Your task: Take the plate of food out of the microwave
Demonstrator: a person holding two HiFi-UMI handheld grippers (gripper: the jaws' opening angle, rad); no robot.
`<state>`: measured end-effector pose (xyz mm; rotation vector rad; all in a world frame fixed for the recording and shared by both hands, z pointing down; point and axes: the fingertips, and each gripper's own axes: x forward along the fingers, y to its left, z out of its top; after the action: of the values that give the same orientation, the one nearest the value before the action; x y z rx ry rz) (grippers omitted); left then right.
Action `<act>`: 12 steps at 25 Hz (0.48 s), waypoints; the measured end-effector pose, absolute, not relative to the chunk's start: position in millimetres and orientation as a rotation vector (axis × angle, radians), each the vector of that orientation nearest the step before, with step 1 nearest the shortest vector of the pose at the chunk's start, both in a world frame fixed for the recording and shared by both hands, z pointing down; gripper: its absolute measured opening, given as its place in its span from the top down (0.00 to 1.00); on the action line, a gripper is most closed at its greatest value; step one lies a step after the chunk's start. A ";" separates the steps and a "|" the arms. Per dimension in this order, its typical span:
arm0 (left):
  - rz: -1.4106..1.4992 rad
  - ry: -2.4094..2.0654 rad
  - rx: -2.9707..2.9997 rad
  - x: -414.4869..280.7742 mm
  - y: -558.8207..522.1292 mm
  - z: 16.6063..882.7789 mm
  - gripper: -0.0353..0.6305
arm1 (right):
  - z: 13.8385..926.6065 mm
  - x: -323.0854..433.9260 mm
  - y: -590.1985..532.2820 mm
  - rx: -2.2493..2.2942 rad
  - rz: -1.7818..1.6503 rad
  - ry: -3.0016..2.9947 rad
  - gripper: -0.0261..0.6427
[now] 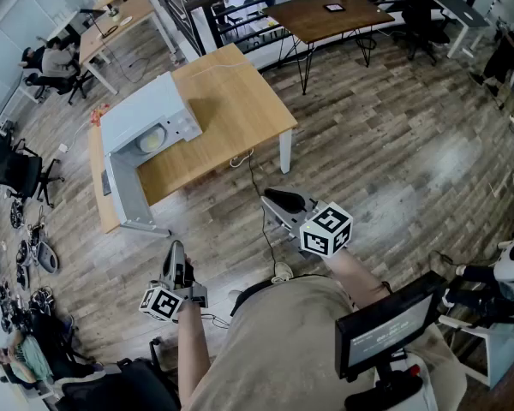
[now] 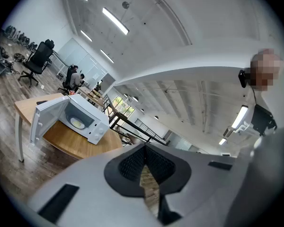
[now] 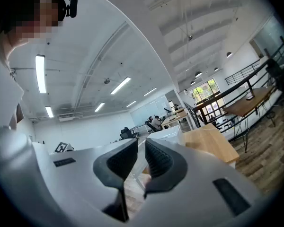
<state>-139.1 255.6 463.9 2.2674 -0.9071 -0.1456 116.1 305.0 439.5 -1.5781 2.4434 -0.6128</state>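
On light wooden table stood white box-shaped microwave oven, hinged door swung wide open; pale round plate of food sat inside cavity. Grey left gripper hung near body, well apart from table, jaws pressed together, empty. Grey right gripper equally far off, jaws almost together, thin slit, nothing between

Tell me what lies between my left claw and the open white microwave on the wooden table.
Head view: only bare wood-plank floor, then the wooden table's edge, separates left claw and white microwave.
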 end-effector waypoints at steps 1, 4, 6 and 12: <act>-0.161 -0.921 2.273 -140.2 252.9 464.7 0.94 | 437.8 114.2 299.6 -1.555 -0.598 2.461 0.87; -0.189 -0.953 2.276 -141.4 249.3 468.3 0.94 | 436.3 110.8 290.4 -1.509 -0.579 2.501 0.87; -0.187 -0.955 2.271 -139.3 250.6 470.7 0.94 | 437.3 111.8 291.7 -1.494 -0.604 2.504 0.87; -0.175 -0.925 2.269 -132.6 252.1 474.1 0.94 | 437.8 111.0 300.0 -1.363 -0.726 2.411 0.87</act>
<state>-132.6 252.1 474.1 2.2690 -0.9255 -0.1750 111.0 300.0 437.8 -1.3626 2.4113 -0.7258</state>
